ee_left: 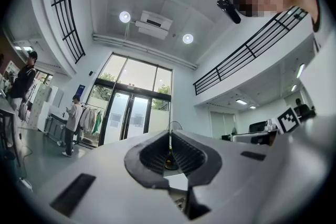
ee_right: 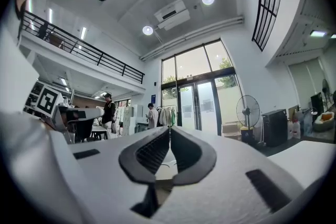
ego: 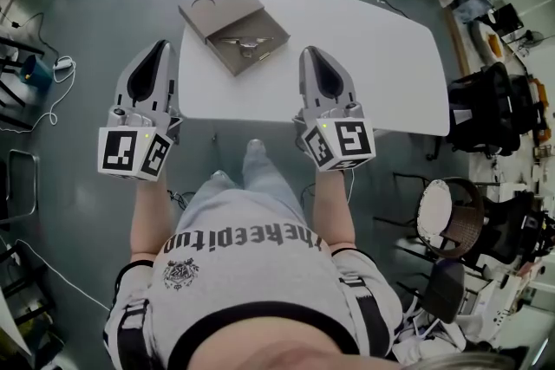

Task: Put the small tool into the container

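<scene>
Head view: container (ego: 227, 20) at table (ego: 373, 69) corner

Two grippers in play: the left gripper (ego: 161, 48) and the right gripper (ego: 310, 53). One counter (ego: 364, 56). One container (ego: 227, 23), one tool (ego: 245, 42), and two round dents (ego: 217, 1) on that container.

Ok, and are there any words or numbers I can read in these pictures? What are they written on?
"keepit": the middle of the black print across the person's grey sweatshirt, upside down in the head view; the letters at each end are unsure.
Round black crest on the same sweatshirt: too small to read.
Two white cubes with black square markers: patterns only, no words.
Small blue sign beside the glass doors: too small to read.
</scene>
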Available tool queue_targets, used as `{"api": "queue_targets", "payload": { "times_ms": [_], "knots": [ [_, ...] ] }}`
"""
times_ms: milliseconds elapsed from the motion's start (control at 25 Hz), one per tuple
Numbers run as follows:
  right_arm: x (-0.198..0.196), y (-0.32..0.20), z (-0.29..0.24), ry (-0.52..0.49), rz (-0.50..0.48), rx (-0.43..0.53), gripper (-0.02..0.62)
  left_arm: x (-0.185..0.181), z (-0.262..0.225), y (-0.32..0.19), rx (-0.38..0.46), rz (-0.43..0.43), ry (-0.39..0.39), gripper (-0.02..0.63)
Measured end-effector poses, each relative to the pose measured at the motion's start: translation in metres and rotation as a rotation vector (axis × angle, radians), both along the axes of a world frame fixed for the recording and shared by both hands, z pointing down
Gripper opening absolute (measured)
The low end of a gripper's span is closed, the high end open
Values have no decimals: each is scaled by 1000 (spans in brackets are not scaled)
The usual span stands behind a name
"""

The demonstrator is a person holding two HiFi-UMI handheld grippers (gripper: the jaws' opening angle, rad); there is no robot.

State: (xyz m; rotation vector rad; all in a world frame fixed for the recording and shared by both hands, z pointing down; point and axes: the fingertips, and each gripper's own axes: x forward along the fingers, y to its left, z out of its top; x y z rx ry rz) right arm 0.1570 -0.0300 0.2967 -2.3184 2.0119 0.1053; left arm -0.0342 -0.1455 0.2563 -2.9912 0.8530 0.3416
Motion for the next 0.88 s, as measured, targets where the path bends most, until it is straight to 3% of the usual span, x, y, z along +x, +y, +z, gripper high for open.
{"api": "queue_targets", "payload": {
  "times_ms": [360,880],
  "knots": [
    [2,20,-15,13,65,59,-2,-6,-3,2,1,0,15,14],
    [-5,10,-18,17,74,69,-2,-12,0,-9,-9,4,20,14]
  ]
}}
